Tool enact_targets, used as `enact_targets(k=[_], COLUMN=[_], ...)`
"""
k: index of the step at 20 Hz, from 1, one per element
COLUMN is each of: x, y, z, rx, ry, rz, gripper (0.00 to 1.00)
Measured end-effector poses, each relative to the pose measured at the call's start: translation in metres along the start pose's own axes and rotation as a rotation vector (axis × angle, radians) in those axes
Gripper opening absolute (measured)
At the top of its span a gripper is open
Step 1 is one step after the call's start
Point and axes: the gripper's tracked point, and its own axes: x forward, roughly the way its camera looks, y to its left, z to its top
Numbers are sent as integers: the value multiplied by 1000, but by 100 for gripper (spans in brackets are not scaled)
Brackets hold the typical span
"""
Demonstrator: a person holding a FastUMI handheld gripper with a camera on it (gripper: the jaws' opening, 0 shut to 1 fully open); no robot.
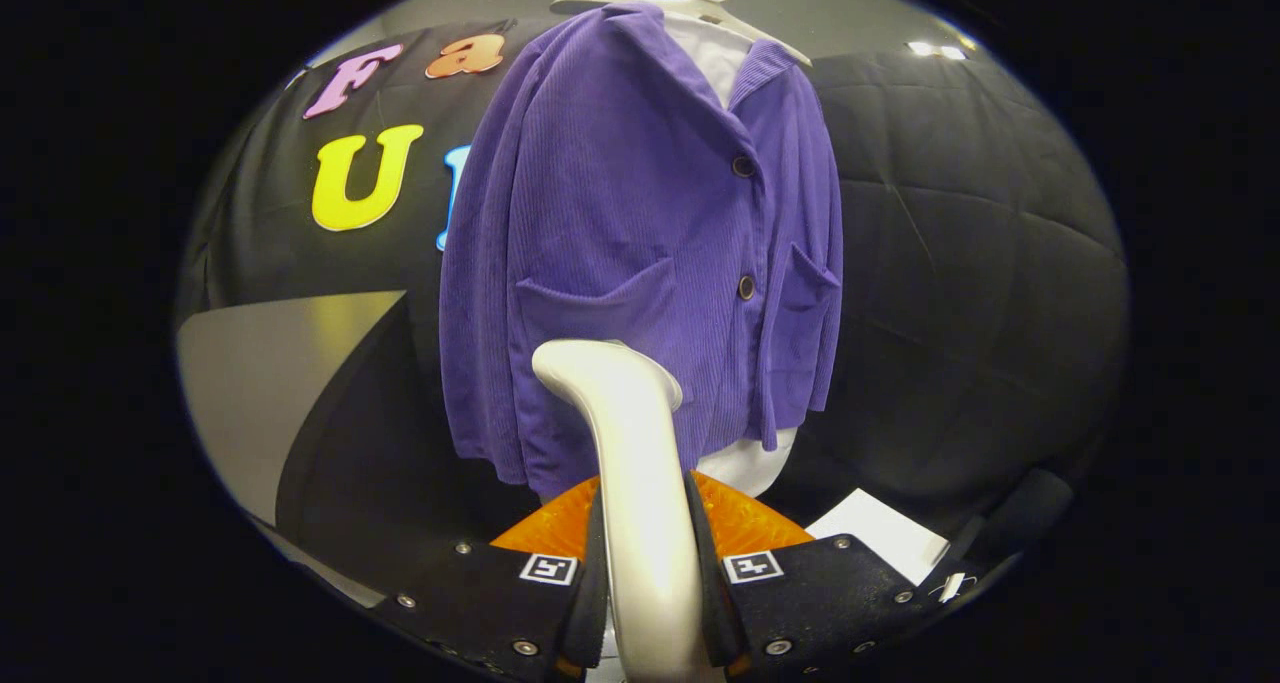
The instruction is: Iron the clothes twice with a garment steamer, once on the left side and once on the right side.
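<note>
Gripper [648, 583]: both fingers pressed against the handle of one garment steamer [625, 433], one finger on each side, gap only as wide as the handle. Each finger block carries one square black-and-white marker, two in all, plus several round screw heads.

Left to right:
- Grey floor patch [262, 393], smooth, slightly shiny, set against the black cloth wall.
- Left finger [592, 593], flat against the handle's left flank.
- Steamer: smooth, glossy, pale plastic. Handle rises straight between the fingers, then bends left into a rounded head. Head sits in front of the jacket's lower left panel, just below the left pocket; cannot tell whether it touches the fabric.
- Orange base [745, 523] behind the fingers, translucent, faceted surface.
- Purple jacket [620, 213]: one, fine-ribbed corduroy-like cloth, hanging upright beyond the fingers. Two patch pockets, two dark round buttons down the front, open collar.
- White shirt [712, 55] under the jacket, showing at the neck and again below the hem.
- One pale hanger [690, 5] carrying both garments, hook at the top.
- Right finger [708, 583], flat against the handle's right flank.
- White sheet [880, 533], flat, rectangular, lying low to the right of the jacket.
- Black cloth wall [960, 263] on the right, creased in long folds.
</note>
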Motion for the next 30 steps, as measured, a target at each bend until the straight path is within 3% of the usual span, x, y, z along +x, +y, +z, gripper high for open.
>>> enact_targets(k=[5,10,21,30], x=[-16,-40,-80,-75], y=[4,-26,-134,-165], z=[-4,13,84,163], rx=[3,27,72,46], ry=[18,-18,-226,-334], rz=[121,200,248,222], gripper=[39,39,39,39])
